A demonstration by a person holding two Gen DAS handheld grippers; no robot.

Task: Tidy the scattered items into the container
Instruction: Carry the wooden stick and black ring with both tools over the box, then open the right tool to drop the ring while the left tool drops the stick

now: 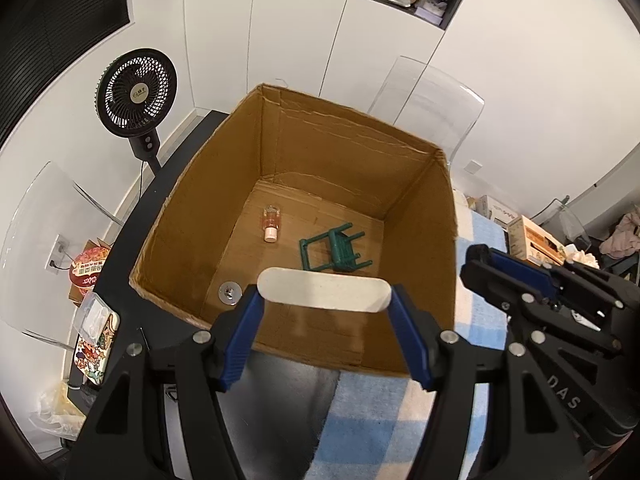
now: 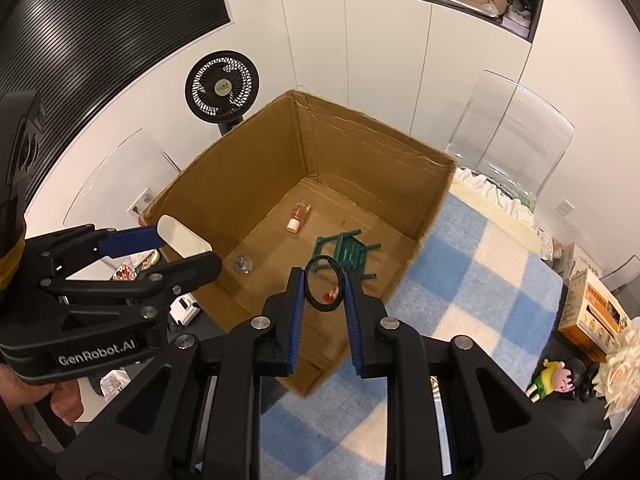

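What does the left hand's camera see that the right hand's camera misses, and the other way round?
Only the left wrist view shows the red noodle bowl left of the box and the full length of the white stick held across the left gripper.

Only the right wrist view shows the black ring in the right gripper, the doll and the cream flower.

Both show the box, with the bottle, green chair and metal disc inside, plus the fan and checked blanket.

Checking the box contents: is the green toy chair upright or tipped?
Tipped. The green toy chair lies on its side on the box floor, legs pointing sideways.
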